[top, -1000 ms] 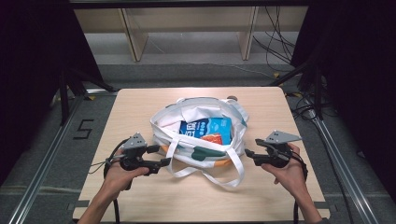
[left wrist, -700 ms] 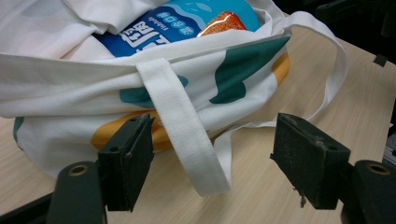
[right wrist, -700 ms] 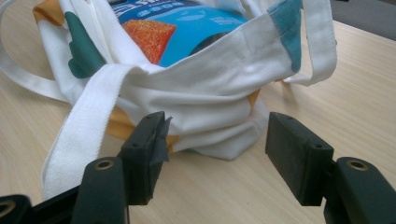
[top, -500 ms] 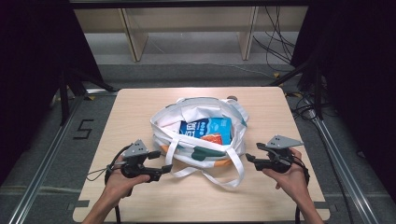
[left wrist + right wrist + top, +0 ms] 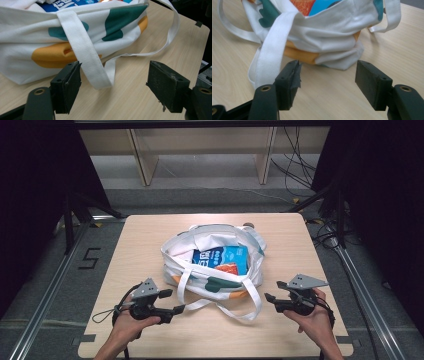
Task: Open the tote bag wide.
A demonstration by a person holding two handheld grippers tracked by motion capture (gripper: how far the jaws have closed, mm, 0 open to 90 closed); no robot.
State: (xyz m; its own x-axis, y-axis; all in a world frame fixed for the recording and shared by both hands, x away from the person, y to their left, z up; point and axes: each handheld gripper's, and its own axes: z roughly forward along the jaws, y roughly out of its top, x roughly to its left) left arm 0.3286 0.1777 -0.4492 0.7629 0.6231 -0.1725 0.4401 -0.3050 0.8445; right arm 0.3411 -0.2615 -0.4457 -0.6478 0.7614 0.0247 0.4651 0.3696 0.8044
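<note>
While both hand-held grippers [image 5: 179, 308] [image 5: 268, 297] gape empty | drawn back from tote bag [image 5: 215, 282]

A bag [image 5: 212, 265] is set on the table [image 5: 140, 240] between the left gripper [image 5: 176, 309] and right gripper [image 5: 268, 297]; a strap [image 5: 85, 57] is draped just ahead of the left fingers [image 5: 67, 85].

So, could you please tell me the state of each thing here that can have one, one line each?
tote bag: lying on the table, mouth open, packed.
blue packet: inside the bag, showing at its mouth.
bag strap: slack, looped on the table.
left gripper: open, holding nothing, strap end lying loose between its jaws.
right gripper: open, holding nothing, short of the bag.
</note>
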